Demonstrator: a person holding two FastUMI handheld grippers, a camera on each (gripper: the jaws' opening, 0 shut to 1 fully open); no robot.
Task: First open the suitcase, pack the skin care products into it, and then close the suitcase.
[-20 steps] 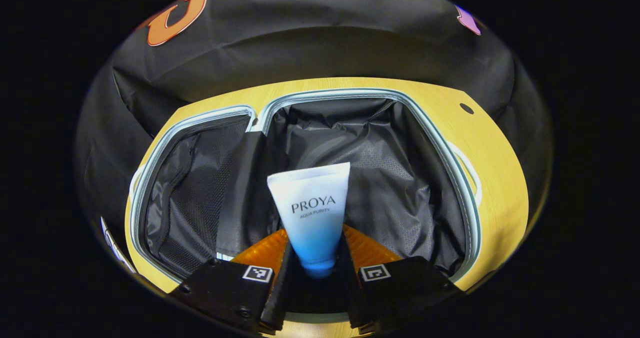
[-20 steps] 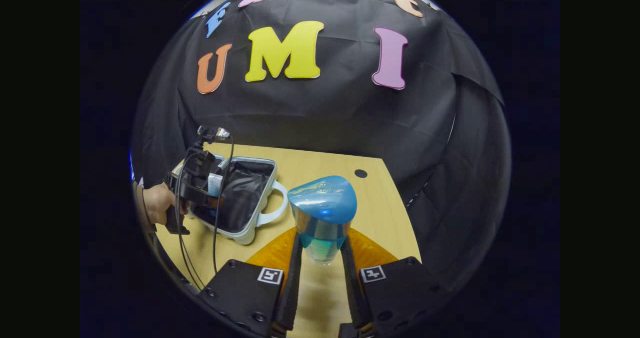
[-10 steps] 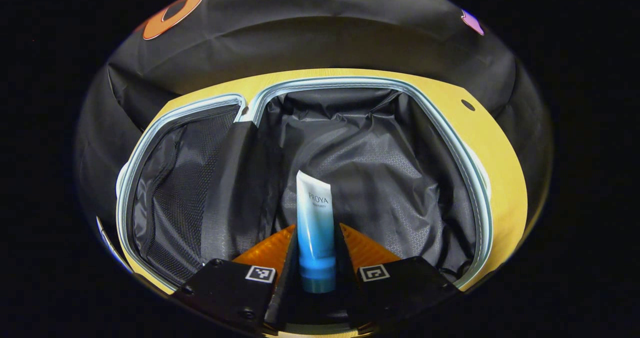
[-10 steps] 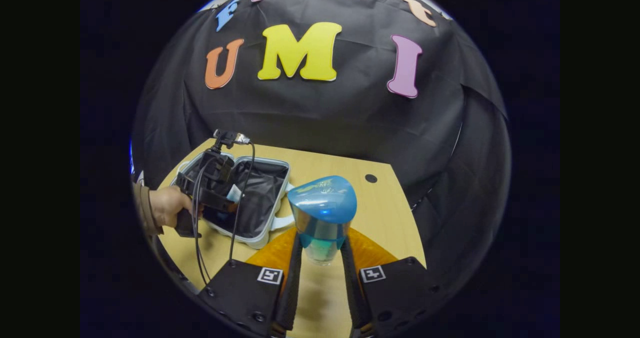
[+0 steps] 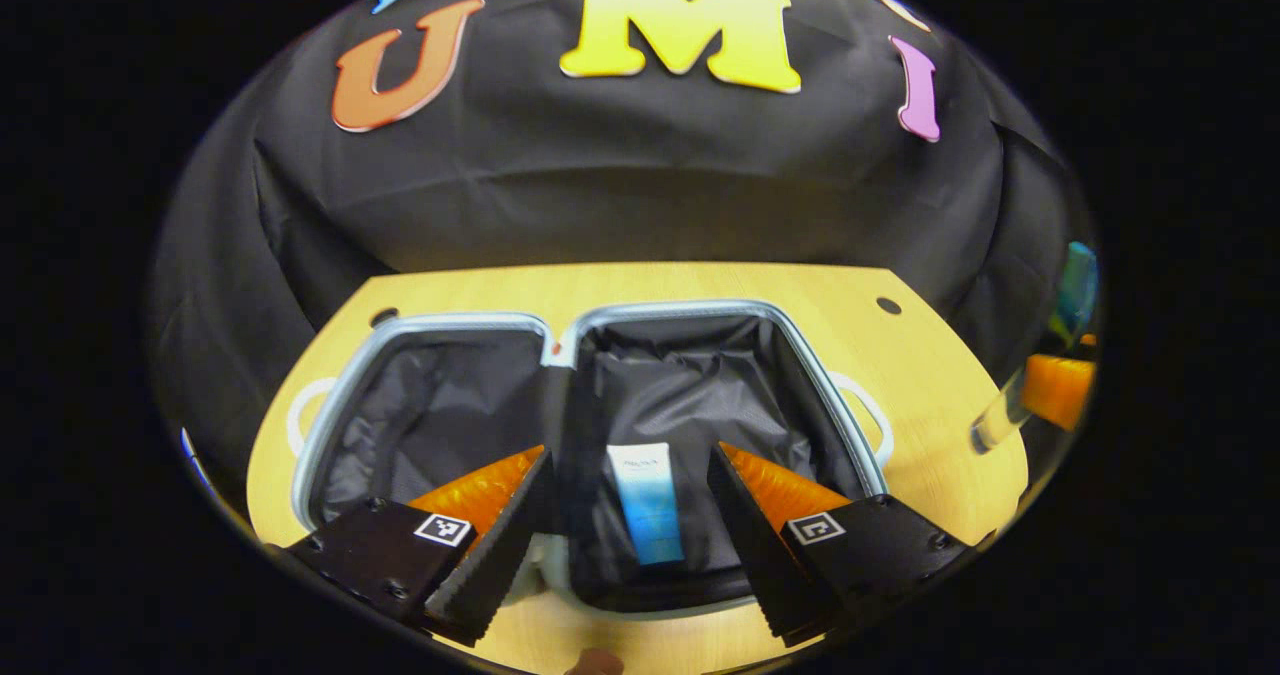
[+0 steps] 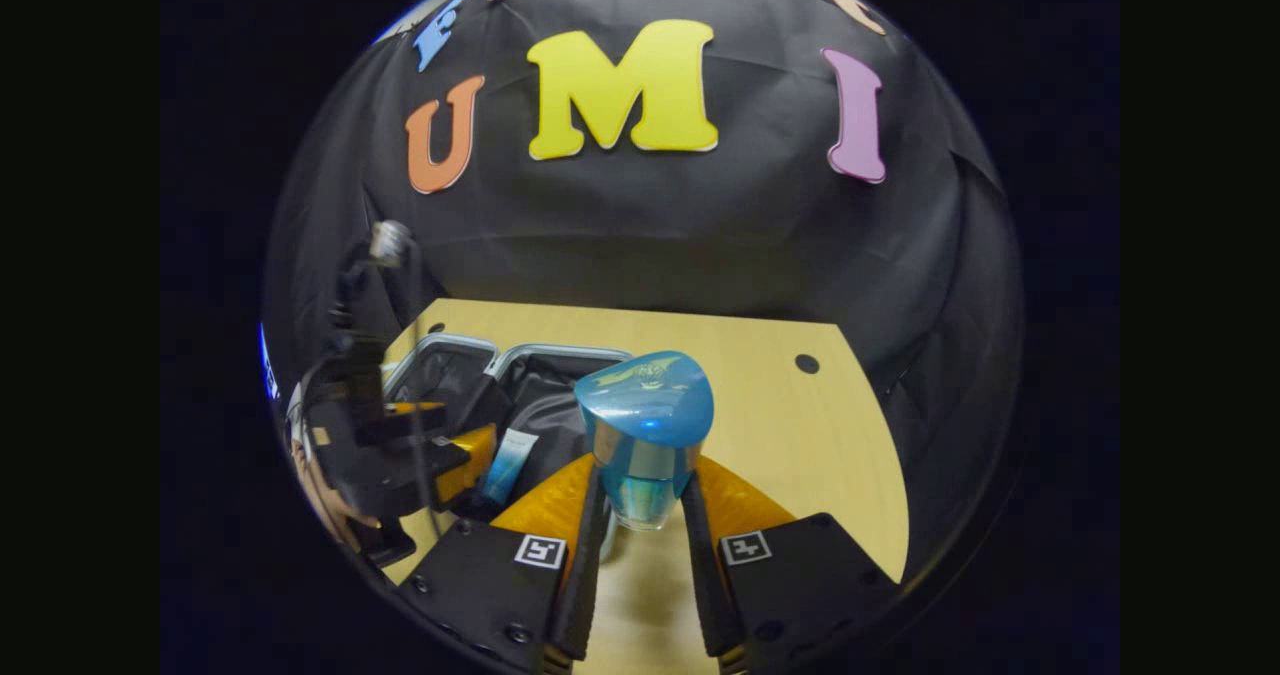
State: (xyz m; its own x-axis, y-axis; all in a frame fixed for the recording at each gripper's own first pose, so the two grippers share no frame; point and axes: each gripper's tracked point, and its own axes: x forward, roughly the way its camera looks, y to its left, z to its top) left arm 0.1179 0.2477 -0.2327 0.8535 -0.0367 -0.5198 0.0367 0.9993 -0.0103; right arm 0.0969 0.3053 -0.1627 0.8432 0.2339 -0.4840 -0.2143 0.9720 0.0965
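Lying flat in the open suitcase (image 5: pixel 700 375), the white-and-blue tube (image 5: pixel 645 503) rests between and beyond the widely spread fingers of the left gripper (image 5: pixel 628 540), touching neither. The right gripper (image 6: pixel 640 545) pinches a blue-capped bottle (image 6: pixel 645 435) between both fingers over the wooden table (image 6: pixel 800 435).

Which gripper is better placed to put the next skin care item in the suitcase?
Right, probably. The right gripper is shut on the blue-capped bottle beside the open suitcase; the left gripper is open, its tube lying inside.
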